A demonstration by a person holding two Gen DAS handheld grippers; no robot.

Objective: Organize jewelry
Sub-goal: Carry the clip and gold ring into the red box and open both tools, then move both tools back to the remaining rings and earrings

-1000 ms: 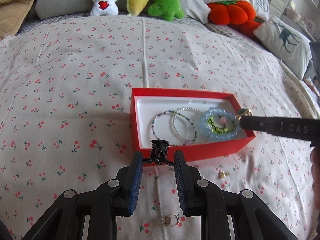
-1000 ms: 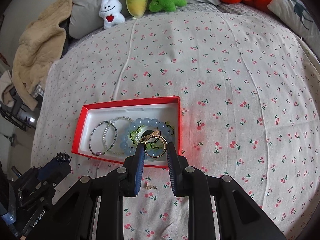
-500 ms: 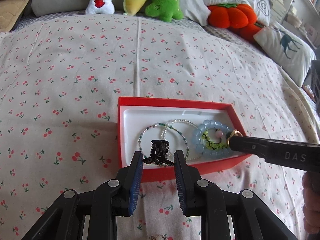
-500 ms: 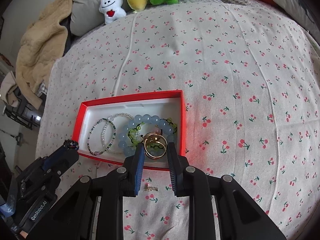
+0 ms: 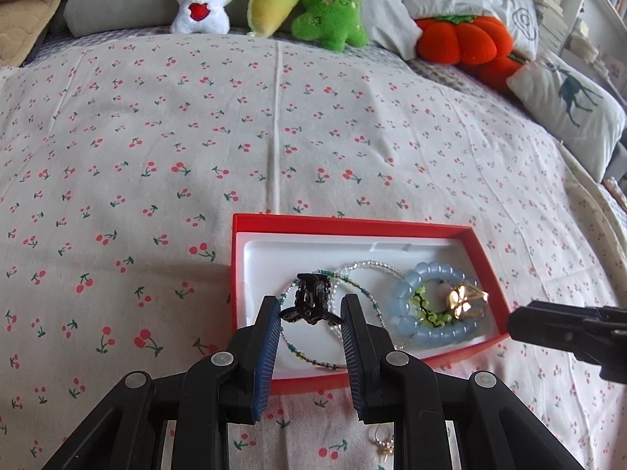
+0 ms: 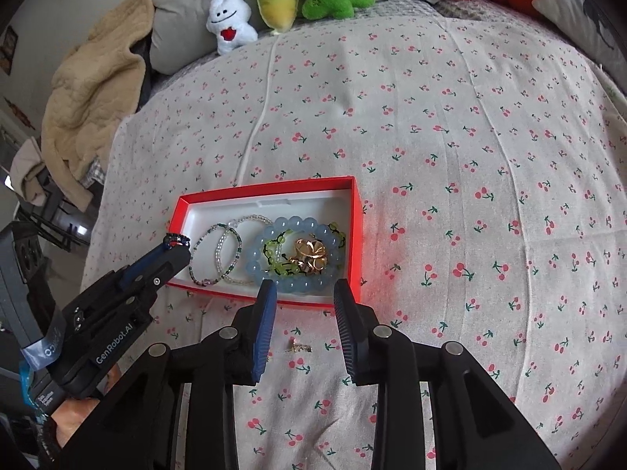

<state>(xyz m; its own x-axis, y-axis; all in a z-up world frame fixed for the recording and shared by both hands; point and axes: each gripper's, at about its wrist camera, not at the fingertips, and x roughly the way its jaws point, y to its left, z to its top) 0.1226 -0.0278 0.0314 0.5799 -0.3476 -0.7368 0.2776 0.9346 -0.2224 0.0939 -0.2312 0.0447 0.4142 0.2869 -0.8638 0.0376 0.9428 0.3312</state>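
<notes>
Gold ring (image 6: 309, 255) dropped into red box (image 6: 356, 235); left tongs (image 6: 178, 243) read "GenRobot.AI".

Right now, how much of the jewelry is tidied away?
Done: bracelets and a gold ring lie in the red box. In hand: the left gripper holds a black clip over it. Left: a small gold piece on the bedspread.
</notes>
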